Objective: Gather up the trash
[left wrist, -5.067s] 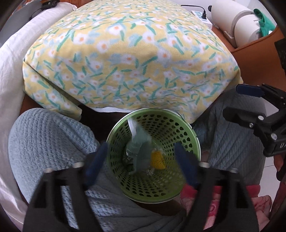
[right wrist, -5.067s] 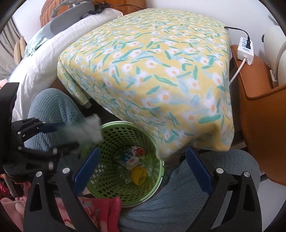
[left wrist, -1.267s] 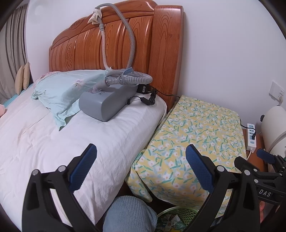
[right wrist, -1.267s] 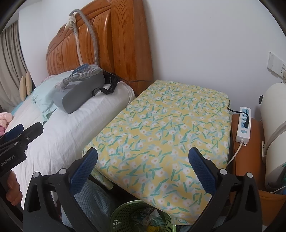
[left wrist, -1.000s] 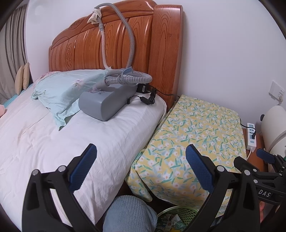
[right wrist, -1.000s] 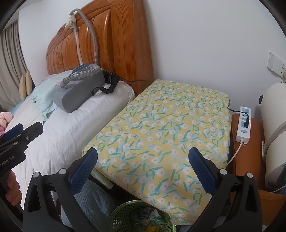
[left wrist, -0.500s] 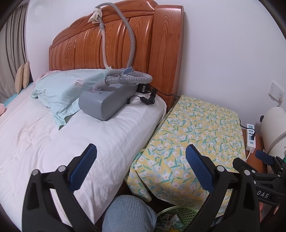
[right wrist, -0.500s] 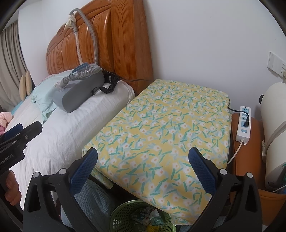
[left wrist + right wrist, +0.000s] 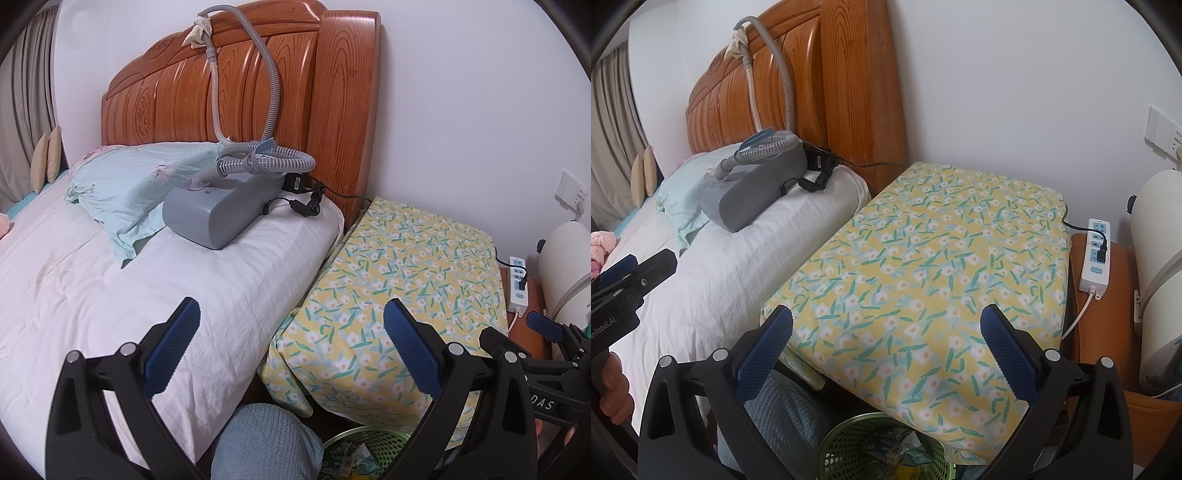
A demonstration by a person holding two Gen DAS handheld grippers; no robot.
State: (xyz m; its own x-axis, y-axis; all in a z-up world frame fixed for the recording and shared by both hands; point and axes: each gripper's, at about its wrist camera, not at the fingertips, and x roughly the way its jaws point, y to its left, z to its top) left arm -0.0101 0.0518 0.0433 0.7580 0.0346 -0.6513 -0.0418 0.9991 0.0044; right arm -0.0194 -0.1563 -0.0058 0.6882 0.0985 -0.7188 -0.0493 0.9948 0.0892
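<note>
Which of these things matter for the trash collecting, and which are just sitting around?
Part of the job:
- green basket holding wrappers
- left claw, open
- right claw, open

Just lying about:
- grey machine with its hose
- pale green pillow
- flowered cloth
- power strip

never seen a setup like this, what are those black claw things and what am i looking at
Those are two handheld grippers, one in each of a person's hands, each carrying a wide-angle camera that looks out along its fingers. One picture comes from the left gripper, the other from the right gripper. Both are open and hold nothing. Ahead is a bed with a grey machine and its hose on it, beside a table under a flowered cloth. At the bottom, a green basket holds collected trash. A power strip lies to the right.
</note>
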